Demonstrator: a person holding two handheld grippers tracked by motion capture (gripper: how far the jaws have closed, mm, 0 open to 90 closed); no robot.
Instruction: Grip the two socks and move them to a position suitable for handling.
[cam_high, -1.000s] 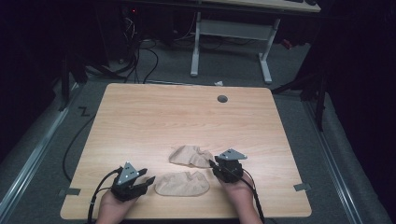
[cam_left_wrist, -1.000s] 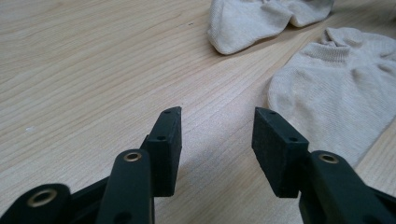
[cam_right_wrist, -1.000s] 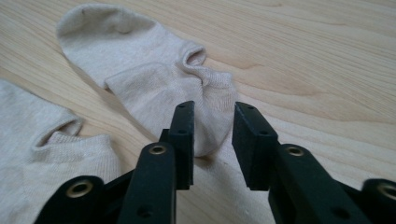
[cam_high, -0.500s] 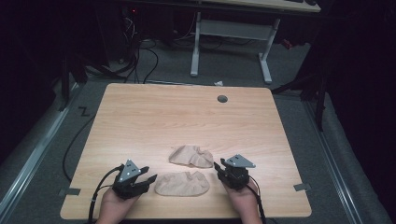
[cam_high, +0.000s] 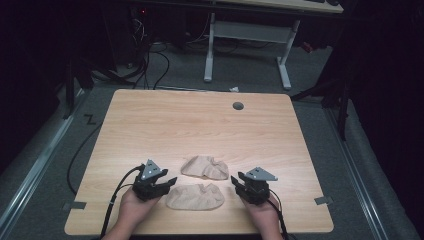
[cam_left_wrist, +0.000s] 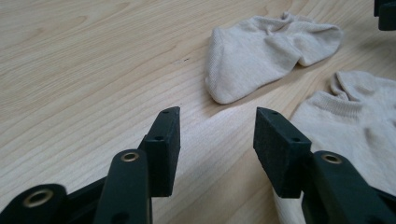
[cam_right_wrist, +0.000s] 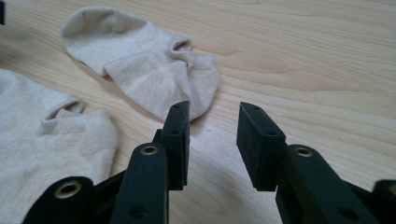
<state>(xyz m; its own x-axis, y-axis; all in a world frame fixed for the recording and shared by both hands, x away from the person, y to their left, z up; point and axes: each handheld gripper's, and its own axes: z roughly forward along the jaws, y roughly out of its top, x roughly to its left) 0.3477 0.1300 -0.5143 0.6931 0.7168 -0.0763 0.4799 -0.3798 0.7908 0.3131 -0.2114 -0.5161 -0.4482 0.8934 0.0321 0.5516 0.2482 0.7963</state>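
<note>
Two beige ankle socks lie near the front of the wooden table (cam_high: 200, 125). The farther sock (cam_high: 204, 166) (cam_left_wrist: 266, 51) (cam_right_wrist: 140, 60) sits just behind the nearer sock (cam_high: 195, 196) (cam_left_wrist: 355, 126) (cam_right_wrist: 42, 140). My left gripper (cam_high: 167, 183) (cam_left_wrist: 217, 135) rests at the nearer sock's left end, open, with bare wood between its jaws. My right gripper (cam_high: 237, 181) (cam_right_wrist: 214, 135) stands open just right of both socks, holding nothing, its jaws pointing at the farther sock's heel end.
A round cable hole (cam_high: 238, 106) sits near the table's far edge. Beyond the table stand a white desk frame (cam_high: 250, 45) and floor cables (cam_high: 150, 65). Bare wood stretches across the table's back half.
The right gripper drew back toward the table's front and right, away from the farther sock. The left gripper stayed almost still. Both socks lie where they were.
</note>
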